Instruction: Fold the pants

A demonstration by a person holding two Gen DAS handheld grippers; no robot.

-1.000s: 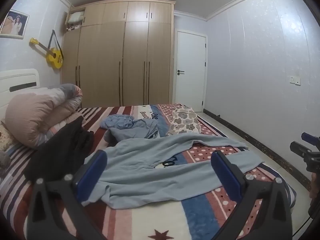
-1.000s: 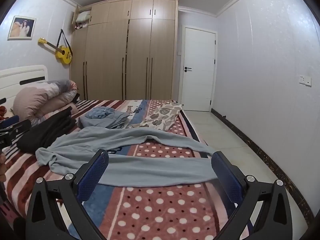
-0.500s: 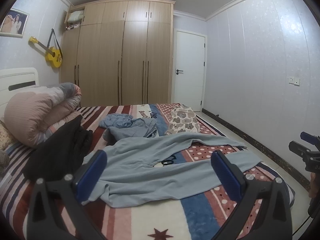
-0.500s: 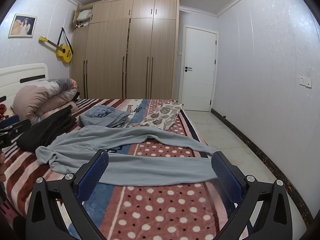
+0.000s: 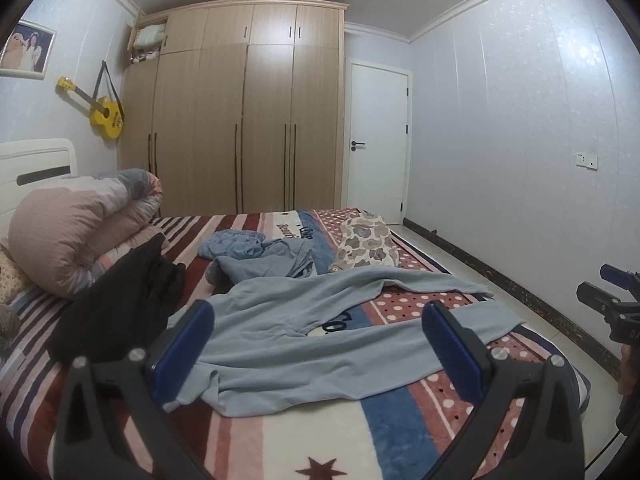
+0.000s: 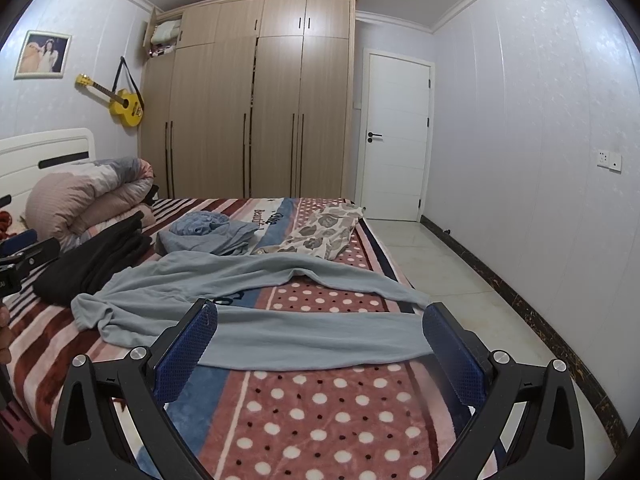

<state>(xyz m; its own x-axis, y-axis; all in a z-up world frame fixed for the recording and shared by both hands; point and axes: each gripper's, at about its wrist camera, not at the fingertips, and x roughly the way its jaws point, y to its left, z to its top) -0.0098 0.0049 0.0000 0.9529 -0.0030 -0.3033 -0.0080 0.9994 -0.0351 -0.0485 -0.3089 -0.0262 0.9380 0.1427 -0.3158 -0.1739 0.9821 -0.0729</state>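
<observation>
Light blue pants (image 5: 288, 332) lie spread flat on the patterned bedspread (image 5: 328, 432), legs parted and running toward the right edge of the bed. In the right wrist view the same pants (image 6: 304, 332) stretch across, waistband at the left, cuffs at the right. My left gripper (image 5: 320, 344) hovers open above the waist end, nothing between its blue pads. My right gripper (image 6: 320, 344) is open too, held over the nearer leg without touching it. The right gripper also shows at the far right edge (image 5: 612, 304) of the left wrist view.
On the bed behind the pants lie a black garment (image 5: 120, 300), a crumpled blue garment (image 5: 260, 256), a spotted garment (image 5: 366, 240) and a rolled duvet (image 5: 76, 232). A wardrobe (image 5: 240, 120) and white door (image 5: 378, 144) stand behind; tiled floor (image 6: 460, 280) runs along the right.
Both views have shifted slightly: the cameras tilted a little, so the bed sits marginally lower in the frames. The pants and both open grippers are otherwise unchanged.
</observation>
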